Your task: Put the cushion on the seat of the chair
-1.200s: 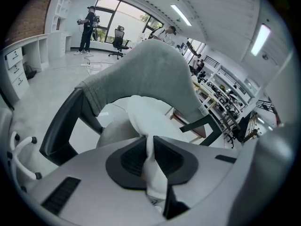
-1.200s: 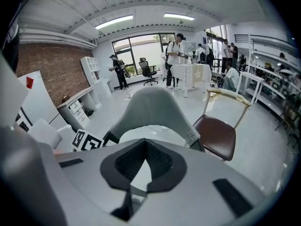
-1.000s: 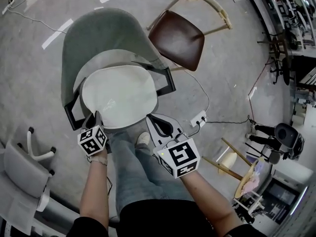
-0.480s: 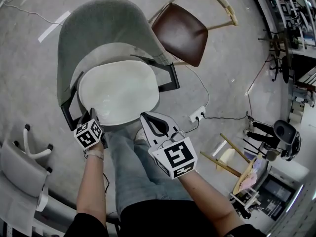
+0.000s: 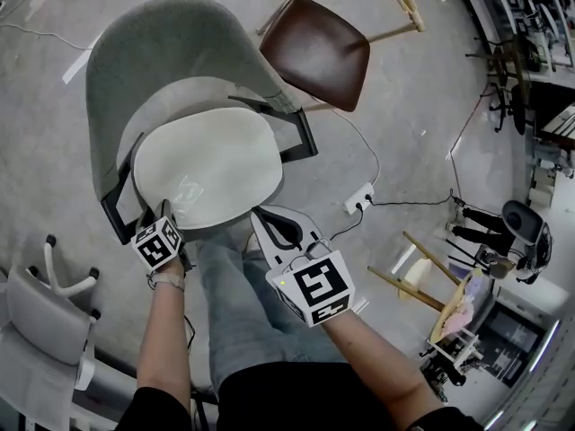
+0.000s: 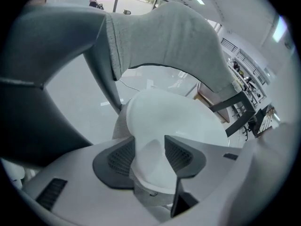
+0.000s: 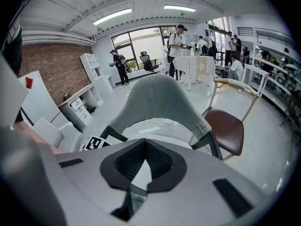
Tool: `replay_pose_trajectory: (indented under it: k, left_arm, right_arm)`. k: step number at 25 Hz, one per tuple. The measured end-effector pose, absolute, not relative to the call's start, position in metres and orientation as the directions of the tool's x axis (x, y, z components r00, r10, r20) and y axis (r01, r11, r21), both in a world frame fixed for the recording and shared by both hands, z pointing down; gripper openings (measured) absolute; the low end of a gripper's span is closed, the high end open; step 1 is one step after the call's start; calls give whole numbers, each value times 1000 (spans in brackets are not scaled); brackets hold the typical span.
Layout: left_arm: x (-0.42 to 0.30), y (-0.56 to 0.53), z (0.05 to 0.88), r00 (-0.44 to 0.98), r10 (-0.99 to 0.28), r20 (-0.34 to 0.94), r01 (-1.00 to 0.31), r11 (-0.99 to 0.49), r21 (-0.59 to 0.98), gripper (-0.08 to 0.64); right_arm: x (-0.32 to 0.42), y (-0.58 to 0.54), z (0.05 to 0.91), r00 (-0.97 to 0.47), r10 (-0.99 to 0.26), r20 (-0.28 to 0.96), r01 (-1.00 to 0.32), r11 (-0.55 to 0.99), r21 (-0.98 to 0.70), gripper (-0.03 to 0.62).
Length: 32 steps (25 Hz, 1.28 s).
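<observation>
Smooth, rounded white cushion (image 5: 207,164) seemingly flat on grey fabric shell chair (image 5: 153,43); left gripper (image 6: 149,147) opening astride its front rim; right gripper (image 7: 142,145) closed, empty, just off that rim.

Bright, even indoor light fills every view. It comes from ceiling strip lights (image 7: 113,15) and tall windows (image 7: 141,39), the panes washed out to near white. The strips mirror as pale streaks on the glossy floor (image 5: 45,151), and a soft sheen lies on the white cushion (image 5: 207,164). Shadows stay faint. Fisheye distortion bends straight lines toward black, vignetted corners in both gripper views — the nearest foreground there is soft.
</observation>
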<state>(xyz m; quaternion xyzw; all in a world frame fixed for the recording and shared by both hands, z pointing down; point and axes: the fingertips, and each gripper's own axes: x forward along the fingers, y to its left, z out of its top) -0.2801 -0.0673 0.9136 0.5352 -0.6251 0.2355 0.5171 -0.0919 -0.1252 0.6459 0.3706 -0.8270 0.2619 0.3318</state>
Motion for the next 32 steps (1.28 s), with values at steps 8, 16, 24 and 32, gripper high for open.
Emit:
replay_pose_trajectory:
  k: [8,16,24,32]
  left_arm:
    - [-275,-76,884,41,-399,916,-969,207,134,249]
    - [-204,-135,825,174,-485,857,-984,-43,175,232]
    - [-88,-167,742,420,-495,761,-893,-375,250,84]
    - [36,-156,655,633,-413,655,-723,-618,308,15]
  right_arm:
    - [-55,-130,625,-467,-517,718,-846,498,-192,8]
    - [11,-130,602,-355,-635,686,-929,325,-179,8]
    - [85,-115,576,-200,-741,641,-978,114,-173,8]
    - [168,-79,539,-44,-810,585,-982,-74,-176,8]
